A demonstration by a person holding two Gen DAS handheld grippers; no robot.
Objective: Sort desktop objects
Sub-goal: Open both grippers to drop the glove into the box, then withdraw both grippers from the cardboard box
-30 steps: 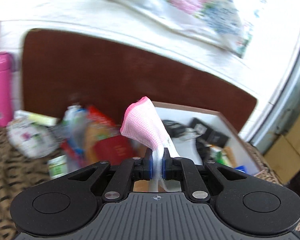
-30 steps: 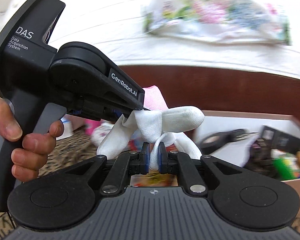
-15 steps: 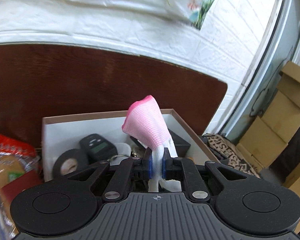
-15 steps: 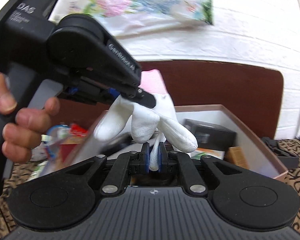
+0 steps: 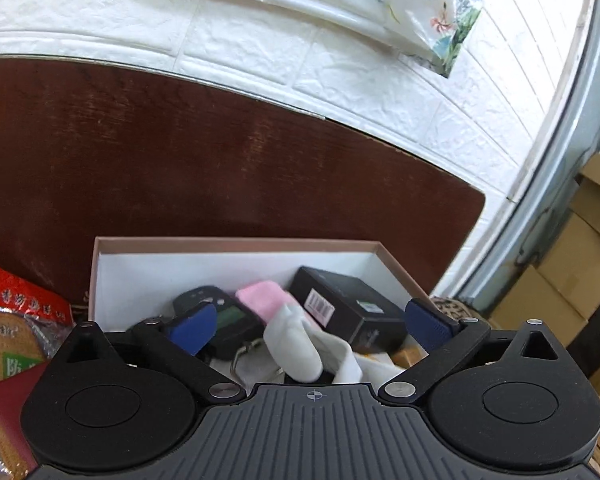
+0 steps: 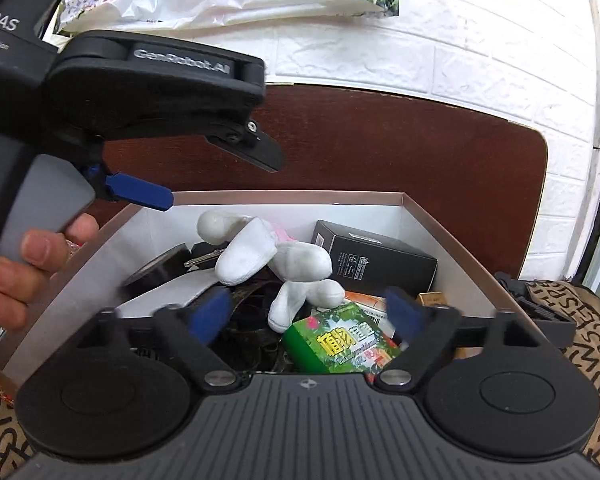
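The step in hand is the release of a white knitted work glove with a pink cuff (image 6: 276,264) into the open cardboard box with white inner walls (image 6: 440,216). The left claw (image 5: 306,322) hangs just over the box's near side with its jaws opening, the blue pads wide apart and nothing pressed between them. The right claw (image 6: 312,314) does the same: its jaws are opening, blurred in the right wrist view, and they clear the glove. The glove lies loose inside the box, fingers splayed, on top of other sorted things and beside a black rectangular carton with a barcode label (image 5: 348,312). A roll of black tape (image 6: 156,276), a dark handheld device with a small screen (image 5: 224,320) and a green printed packet (image 6: 340,348) lie around it.

Judged from this, the drop looks complete. The next move calls for both claws to lift clear of the box without snagging the glove, then to turn toward what remains on the leopard-print cloth of the worktop (image 6: 580,320), such as the red and clear snack packet (image 5: 16,320) left of the box.
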